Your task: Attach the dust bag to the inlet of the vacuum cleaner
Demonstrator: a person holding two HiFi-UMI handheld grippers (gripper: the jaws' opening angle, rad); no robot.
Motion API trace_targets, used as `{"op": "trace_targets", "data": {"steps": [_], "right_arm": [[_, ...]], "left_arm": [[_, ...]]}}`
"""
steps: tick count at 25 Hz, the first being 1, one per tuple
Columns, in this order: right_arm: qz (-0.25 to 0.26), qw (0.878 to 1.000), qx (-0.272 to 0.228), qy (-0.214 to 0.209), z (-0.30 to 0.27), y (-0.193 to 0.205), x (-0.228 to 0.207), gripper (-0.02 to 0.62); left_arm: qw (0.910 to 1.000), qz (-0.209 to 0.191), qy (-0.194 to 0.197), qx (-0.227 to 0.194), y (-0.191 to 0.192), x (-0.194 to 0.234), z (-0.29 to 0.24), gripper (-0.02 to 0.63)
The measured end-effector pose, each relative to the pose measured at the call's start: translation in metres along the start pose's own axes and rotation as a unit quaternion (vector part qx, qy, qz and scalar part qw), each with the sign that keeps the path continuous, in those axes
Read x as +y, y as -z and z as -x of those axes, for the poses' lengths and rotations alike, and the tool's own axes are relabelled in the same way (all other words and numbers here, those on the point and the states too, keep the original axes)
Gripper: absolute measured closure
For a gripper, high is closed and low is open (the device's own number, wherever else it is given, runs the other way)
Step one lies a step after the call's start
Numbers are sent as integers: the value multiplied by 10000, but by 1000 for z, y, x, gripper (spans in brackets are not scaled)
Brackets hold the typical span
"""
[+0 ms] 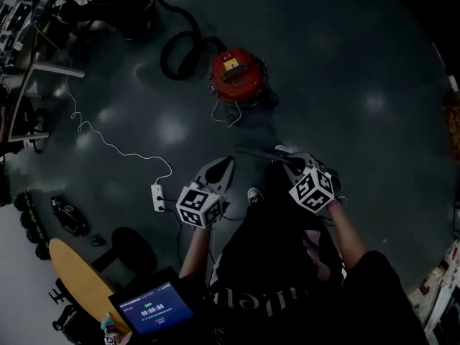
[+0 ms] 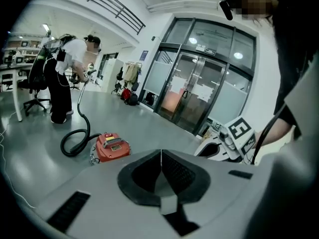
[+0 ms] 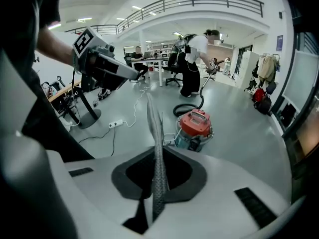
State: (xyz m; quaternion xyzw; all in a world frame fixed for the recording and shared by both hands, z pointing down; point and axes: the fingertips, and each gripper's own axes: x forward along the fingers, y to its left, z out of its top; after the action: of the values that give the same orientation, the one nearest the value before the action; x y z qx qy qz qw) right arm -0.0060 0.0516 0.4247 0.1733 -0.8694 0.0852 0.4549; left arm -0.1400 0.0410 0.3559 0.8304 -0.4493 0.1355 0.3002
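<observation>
This looks like the approach step. The left tool (image 2: 161,153) and right tool (image 3: 151,108) are closed on nothing. The vacuum cleaner (image 1: 237,74) stands on the floor well ahead. No dust bag shows, so it must be found first.

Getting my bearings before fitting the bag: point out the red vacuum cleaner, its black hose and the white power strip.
vacuum cleaner (image 1: 236,72), head view, on its red lid.
hose (image 2: 86,121), left gripper view, on the upright stretch above the coil.
power strip (image 1: 158,196), head view, on its white body.
</observation>
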Motion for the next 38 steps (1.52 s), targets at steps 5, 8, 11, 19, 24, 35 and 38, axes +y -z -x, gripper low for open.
{"op": "trace_targets", "data": {"steps": [5, 8, 11, 19, 24, 35, 38], "right_arm": [[254, 9985, 301, -385, -51, 19, -50, 554], [226, 9975, 373, -555, -81, 32, -81, 554], [156, 9964, 406, -726, -115, 44, -106, 554], [172, 9936, 579, -952, -203, 77, -144, 554], [228, 9926, 665, -988, -249, 96, -157, 554], [165, 9905, 844, -1071, -304, 104, -171, 554], [159, 9902, 864, -1084, -314, 103, -178, 554]], "left_arm": [[9997, 238, -101, 26, -19, 33, -64, 600], [9993, 275, -252, -20, -30, 54, -100, 598], [9991, 244, -352, 59, -28, 76, -135, 551], [9953, -531, -255, 775, 2, 145, -229, 476], [9825, -1426, -372, 1142, 5, 214, -277, 441], [9297, -2807, -84, 2385, 16, 305, -370, 364], [9138, -3014, 84, 2721, 28, 316, -390, 362]]}}
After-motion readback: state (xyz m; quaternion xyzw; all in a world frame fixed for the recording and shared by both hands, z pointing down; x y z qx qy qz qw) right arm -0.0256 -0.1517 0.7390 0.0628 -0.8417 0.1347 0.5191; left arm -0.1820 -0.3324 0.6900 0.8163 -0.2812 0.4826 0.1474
